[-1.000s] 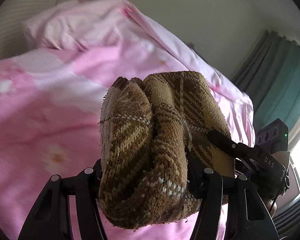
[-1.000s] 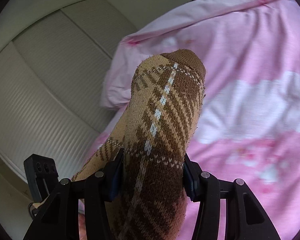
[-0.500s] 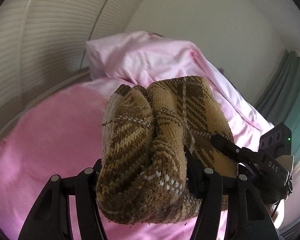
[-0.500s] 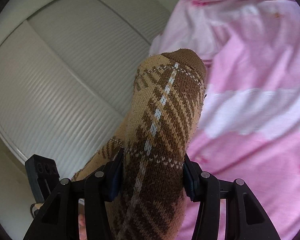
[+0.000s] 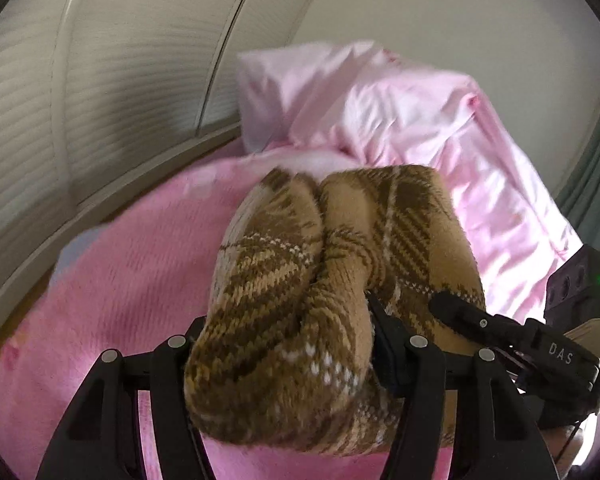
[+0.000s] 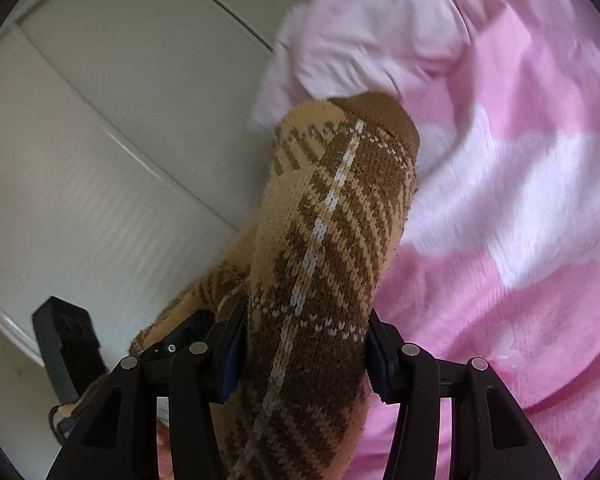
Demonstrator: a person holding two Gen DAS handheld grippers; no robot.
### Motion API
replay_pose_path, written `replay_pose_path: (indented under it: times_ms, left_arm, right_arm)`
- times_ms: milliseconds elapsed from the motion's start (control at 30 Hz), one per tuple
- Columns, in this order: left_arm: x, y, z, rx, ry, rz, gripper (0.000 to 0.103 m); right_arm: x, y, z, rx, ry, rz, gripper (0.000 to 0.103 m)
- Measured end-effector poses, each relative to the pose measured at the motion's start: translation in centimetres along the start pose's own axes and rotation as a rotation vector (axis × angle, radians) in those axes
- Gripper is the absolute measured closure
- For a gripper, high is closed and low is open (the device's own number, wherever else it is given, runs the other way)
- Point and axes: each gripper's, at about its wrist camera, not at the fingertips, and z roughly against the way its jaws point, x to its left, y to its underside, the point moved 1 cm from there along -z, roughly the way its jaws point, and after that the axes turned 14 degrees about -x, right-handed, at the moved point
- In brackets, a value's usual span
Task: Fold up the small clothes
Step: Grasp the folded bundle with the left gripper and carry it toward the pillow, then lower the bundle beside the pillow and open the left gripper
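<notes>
While clamped by both jaws, sock (image 5: 300, 280) hung above bed (image 5: 120, 280); best kept taut, ends matched before lowering.

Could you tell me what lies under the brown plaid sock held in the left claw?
Under the brown plaid sock, clamped in the left claw, is the pink blanket. The sock hides the blanket directly beneath it.

Ribbed pale wardrobe doors (image 5: 100, 92) behind a pink bed (image 5: 132, 280); perhaps a green curtain (image 5: 596, 184) at right.
</notes>
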Motion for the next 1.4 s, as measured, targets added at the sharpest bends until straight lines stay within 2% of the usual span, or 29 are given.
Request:
replay_pose_path:
  times_ms: [100,233,267,333,367,400,533,700,900,1167,1400]
  left_arm:
    - [1.4,1.3,-1.8,0.018,0.003,0.035,0.038]
    - [1.1,1.5,-2.5,-0.017,-0.005,0.006,0.034]
    - [0.9,1.5,-2.2,-0.027,-0.005,-0.001,0.031]
    - [0.9,1.5,-1.7,-0.038,-0.01,-0.006,0.017]
    - [0.8,1.6,-1.2,-0.049,-0.029,-0.011,0.014]
    - [0.7,1.7,-0.8,-0.06,-0.042,-0.017,0.01]
    - [0.0,2.0,0.7,-0.102,-0.087,-0.044,0.01]
    - [-0.8,2.3,3.5,-0.158,-0.147,-0.075,0.009]
    - [-1.8,2.9,6.0,-0.182,-0.183,-0.084,0.009]
    - [-6.8,5.5,9.6,-0.196,-0.164,-0.137,0.008]
    - [-14.7,10.0,12.1,-0.165,-0.089,-0.197,0.008]
  right_arm:
    - [-1.8,1.2,-1.6,0.051,0.038,-0.03,0.052]
    - [-2.2,1.1,-2.3,0.053,0.045,-0.002,0.05]
    - [-2.2,1.0,-2.1,0.051,0.039,-0.002,0.048]
    - [-2.4,1.1,-1.4,0.038,0.044,-0.008,0.039]
    - [-2.6,1.1,-0.9,0.023,0.065,-0.009,0.03]
    - [-2.4,1.6,-0.2,0.015,0.07,-0.01,0.026]
    - [-2.5,1.7,1.3,-0.001,0.084,-0.007,0.026]
    - [-1.8,1.8,3.4,-0.029,0.139,0.055,0.024]
    - [-0.8,2.1,6.8,-0.053,0.209,0.124,0.023]
    - [-0.7,3.5,13.8,-0.107,0.32,0.279,0.023]
    - [-3.3,4.7,23.0,-0.172,0.408,0.33,0.023]
